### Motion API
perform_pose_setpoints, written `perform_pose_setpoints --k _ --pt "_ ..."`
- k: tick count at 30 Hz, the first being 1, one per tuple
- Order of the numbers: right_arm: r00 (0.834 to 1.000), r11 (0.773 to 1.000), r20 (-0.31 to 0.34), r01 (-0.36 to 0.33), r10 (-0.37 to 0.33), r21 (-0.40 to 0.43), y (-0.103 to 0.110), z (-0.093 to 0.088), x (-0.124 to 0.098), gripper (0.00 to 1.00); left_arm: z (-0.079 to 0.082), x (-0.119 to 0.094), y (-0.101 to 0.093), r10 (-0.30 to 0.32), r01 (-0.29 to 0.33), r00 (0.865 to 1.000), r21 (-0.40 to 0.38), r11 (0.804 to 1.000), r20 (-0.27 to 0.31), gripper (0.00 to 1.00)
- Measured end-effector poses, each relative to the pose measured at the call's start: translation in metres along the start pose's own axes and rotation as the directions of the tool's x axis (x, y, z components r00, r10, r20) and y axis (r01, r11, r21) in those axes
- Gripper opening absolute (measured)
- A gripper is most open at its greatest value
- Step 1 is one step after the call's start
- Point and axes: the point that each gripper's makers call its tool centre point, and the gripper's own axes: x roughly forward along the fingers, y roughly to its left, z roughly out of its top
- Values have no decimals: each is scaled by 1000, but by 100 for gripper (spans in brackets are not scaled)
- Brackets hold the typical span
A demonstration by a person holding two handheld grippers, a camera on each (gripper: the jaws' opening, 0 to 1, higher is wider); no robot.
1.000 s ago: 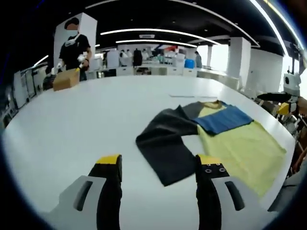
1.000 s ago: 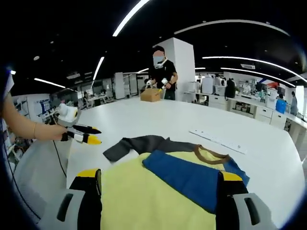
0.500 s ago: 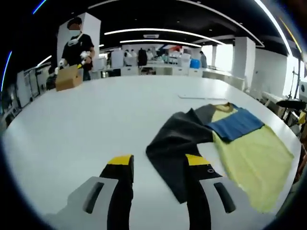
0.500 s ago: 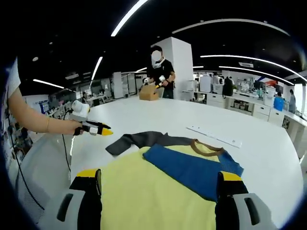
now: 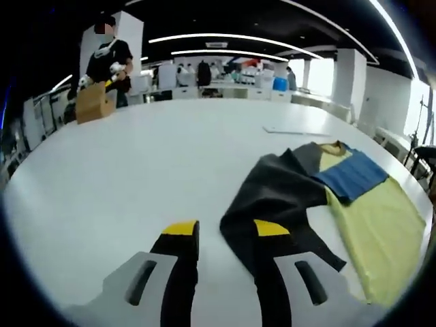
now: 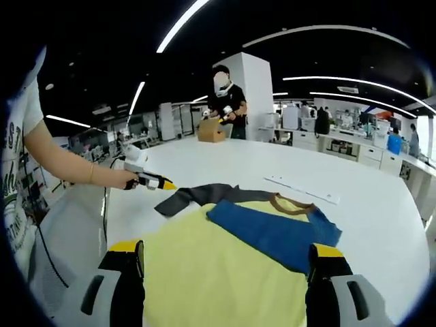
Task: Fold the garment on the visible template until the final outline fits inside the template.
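"EST" on person's shirt (image 6: pixel 13 167)

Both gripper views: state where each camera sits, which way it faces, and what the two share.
Left gripper view: rides the left gripper, low over the white table, facing the dark sleeve; own jaws close together.
Right gripper view: rides the right gripper, above the yellow shirt body; own jaws wide apart, the person's arm and left gripper at left.
Shared: shirt, table, cardboard box.

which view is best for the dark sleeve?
Left gripper view: the dark sleeve spreads across the white table right ahead of the left tongs. In the right gripper view the sleeve is a thin strip beyond the yellow body.
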Motion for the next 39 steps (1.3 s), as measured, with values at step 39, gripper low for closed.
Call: perform_pose_setpoints --k 39 --pt "998 999 -44 50 -49 11 -7 -18 -6 99 -19 -7 0 61 -67 997 -117 991 -56 0"
